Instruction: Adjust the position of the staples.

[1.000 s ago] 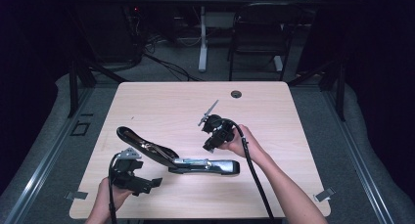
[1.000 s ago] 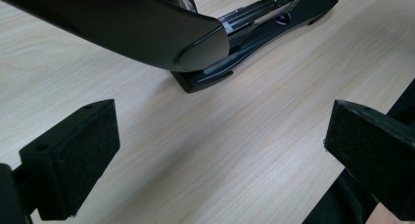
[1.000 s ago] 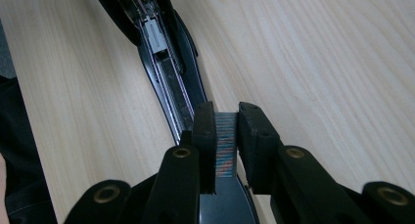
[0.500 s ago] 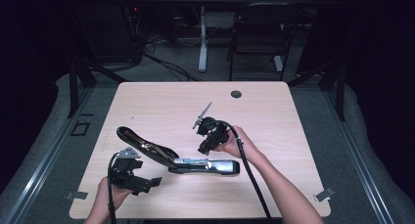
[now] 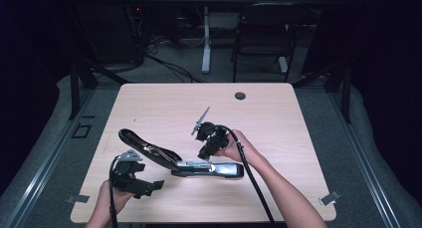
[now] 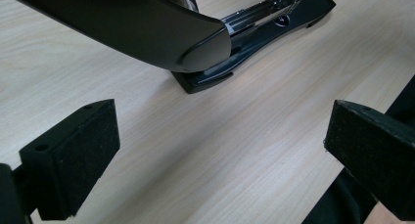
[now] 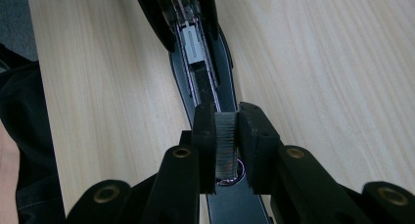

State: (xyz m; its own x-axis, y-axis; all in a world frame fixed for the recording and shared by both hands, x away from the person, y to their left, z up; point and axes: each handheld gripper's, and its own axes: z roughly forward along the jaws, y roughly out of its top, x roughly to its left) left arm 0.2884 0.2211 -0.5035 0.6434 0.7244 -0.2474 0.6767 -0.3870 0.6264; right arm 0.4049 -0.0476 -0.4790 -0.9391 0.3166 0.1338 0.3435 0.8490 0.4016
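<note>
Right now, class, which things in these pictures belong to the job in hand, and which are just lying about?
In the job:
- stapler, lid swung open
- strip of staples
- right gripper, shut on the strip
- left gripper, open beside the stapler

Lying about:
- chair
- floor cables

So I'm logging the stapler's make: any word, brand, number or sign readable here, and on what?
None can be read.
The open stapler shows plain black and metal, no lettering.
The strip of staples in the right tongs is unmarked.
The table is bare wood grain.
</note>
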